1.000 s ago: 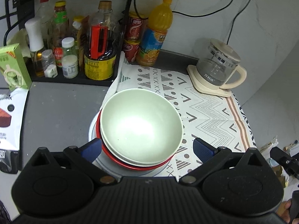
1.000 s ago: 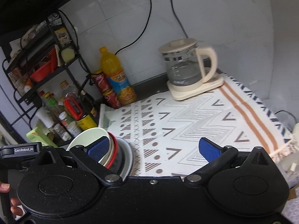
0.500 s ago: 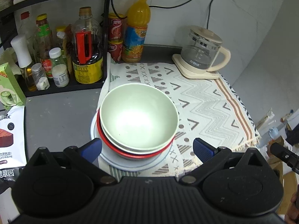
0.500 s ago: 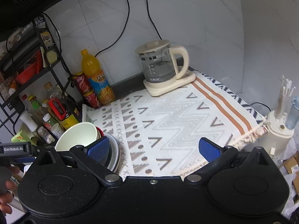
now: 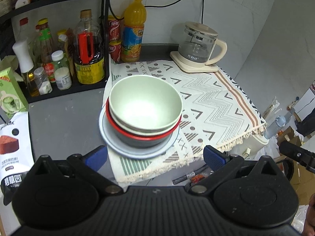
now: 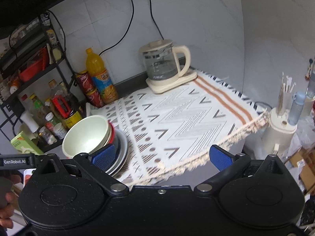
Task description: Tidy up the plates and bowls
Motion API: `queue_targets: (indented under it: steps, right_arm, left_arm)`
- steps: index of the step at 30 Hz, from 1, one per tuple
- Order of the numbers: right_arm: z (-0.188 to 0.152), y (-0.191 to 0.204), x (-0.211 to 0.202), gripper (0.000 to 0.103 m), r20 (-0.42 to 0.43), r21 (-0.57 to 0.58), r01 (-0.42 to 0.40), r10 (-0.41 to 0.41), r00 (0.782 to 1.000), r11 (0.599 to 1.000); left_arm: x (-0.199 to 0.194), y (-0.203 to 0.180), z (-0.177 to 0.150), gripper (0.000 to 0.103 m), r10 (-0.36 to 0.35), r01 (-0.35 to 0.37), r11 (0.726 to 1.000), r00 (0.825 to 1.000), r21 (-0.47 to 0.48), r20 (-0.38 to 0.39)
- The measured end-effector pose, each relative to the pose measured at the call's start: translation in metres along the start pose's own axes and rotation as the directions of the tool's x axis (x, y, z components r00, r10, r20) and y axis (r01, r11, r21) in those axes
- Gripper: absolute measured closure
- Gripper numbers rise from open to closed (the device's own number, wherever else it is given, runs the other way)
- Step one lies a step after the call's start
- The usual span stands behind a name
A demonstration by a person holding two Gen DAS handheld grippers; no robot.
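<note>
Two views. Left wrist: the left hand-held gripper (image 5: 154, 155) is spread, empty, above the near rim of a blue-grey plate (image 5: 118, 146). Stacked on the plate: a red-rimmed bowl (image 5: 137, 137), then pale green bowls (image 5: 145, 103). Right wrist: the right hand-held gripper (image 6: 162, 156) is spread, empty, over the patterned cloth (image 6: 177, 118); the stack sits at its left finger.

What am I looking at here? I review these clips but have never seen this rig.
A person holds a two-finger tool in each hand; a camera on each looks forward along its fingers. The black shape with blue pads low in each picture is that tool: the left gripper and the right gripper. Both have their jaws wide open and hold nothing. On the patterned cloth sits a stack: a pale green bowl in other bowls on a blue plate. A kettle stands behind.
</note>
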State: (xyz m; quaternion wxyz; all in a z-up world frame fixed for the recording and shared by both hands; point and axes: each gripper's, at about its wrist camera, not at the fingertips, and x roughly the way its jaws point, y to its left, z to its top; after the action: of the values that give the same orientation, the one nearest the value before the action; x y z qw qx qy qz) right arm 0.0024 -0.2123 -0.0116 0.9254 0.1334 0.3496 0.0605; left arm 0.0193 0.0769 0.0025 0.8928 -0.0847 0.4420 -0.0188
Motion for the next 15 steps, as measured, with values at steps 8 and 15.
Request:
queue_targets:
  steps: [8,15]
  right_arm:
    - [-0.020,0.023,-0.014,0.000,0.006,-0.051,0.008,-0.007,1.000,0.999]
    - [-0.028,0.040,-0.025,0.000,0.017,-0.098,0.012,-0.010,1.000,0.995]
  left_arm:
    - [-0.022,0.016,-0.023,0.001,0.010,-0.010,1.000,1.000,-0.012,0.019]
    - [-0.040,0.029,-0.039,0.001,0.016,-0.016,1.000,0.999,-0.018,0.031]
